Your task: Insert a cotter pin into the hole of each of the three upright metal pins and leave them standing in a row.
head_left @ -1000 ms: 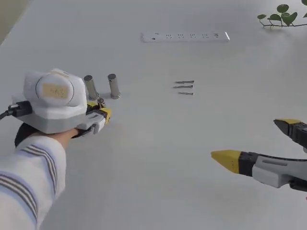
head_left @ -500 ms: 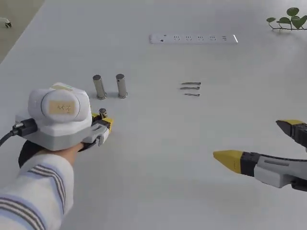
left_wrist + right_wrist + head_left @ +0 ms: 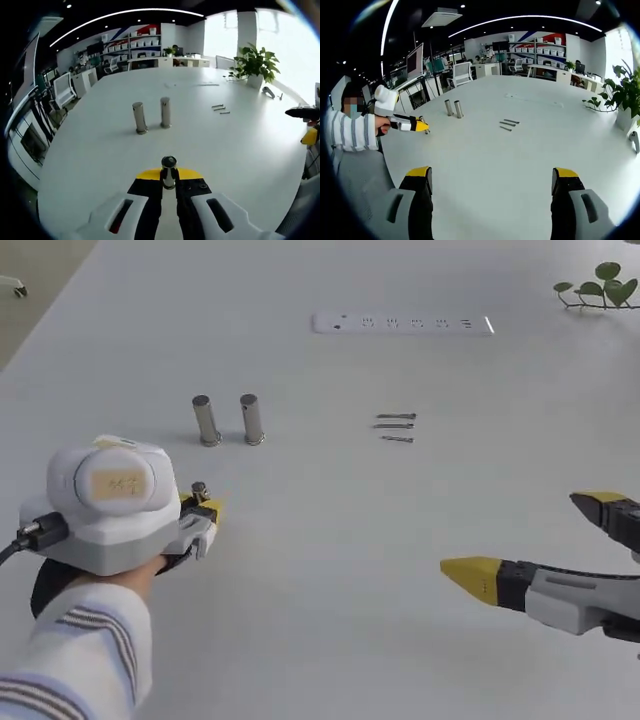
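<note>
Across the white table (image 3: 330, 640), the main change is happening at the left gripper (image 3: 207, 512): a second ago it was sitting right up against the two standing pins (image 3: 206, 420), and now it is hanging back toward the person, at about 6 o'clock of that pair and well apart from it. The headset is shifting a little between frames too, but the gap from gripper to pair is widening regardless, so this is reading as a real carry. Its jaws are closing tight on the third metal pin (image 3: 168, 169), which is standing upright between the yellow tips. The right gripper (image 3: 535, 540) is hovering at 4 o'clock of the table, spread wide and gripping nothing, sitting much where it was earlier. The power strip (image 3: 402, 323) is lying at 12 o'clock along the far side. The two standing pins are staying side by side, near each other without touching, their holes too small to make out. The three cotter pins (image 3: 395, 427) are lying loose and parallel at 3 o'clock of the pair and 11 o'clock from the right gripper, untouched. Judging from this, nothing is being fitted yet: the row is down to two, the lifted pin is probably coming in for its cotter pin, and it is needing to go back in line afterwards.
</note>
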Demonstrator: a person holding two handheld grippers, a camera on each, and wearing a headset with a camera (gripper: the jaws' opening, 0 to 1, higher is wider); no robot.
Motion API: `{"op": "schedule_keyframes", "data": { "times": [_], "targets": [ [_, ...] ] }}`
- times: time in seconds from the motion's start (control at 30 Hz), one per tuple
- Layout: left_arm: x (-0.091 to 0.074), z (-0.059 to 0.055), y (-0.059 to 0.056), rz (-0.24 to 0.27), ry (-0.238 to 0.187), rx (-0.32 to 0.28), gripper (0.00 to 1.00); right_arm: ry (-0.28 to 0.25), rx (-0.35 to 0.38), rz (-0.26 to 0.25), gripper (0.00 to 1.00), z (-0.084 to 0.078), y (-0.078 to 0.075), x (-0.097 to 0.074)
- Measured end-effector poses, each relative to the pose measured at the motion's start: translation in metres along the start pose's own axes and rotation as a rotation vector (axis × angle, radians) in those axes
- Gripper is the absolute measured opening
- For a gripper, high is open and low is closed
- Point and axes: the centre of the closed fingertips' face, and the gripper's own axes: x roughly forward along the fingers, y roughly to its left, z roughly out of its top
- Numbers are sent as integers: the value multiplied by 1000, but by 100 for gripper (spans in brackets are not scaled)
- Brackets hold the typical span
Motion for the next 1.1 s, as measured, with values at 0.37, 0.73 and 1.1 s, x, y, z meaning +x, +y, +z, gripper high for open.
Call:
{"op": "schedule_keyframes", "data": {
  "times": [0.37, 0.73, 1.1],
  "targets": [
    [-2, -4, 3, 33, -4, -22, 5, 4, 2, 8, 98, -2, 0, 1],
    [-2, -10, -1, 33, -9, -21, 5, 13, 7, 2, 99, -7, -4, 0],
    [-3, -9, -1, 48, -15, -9, 6, 8, 3, 5, 98, -5, -2, 1]
  ]
}}
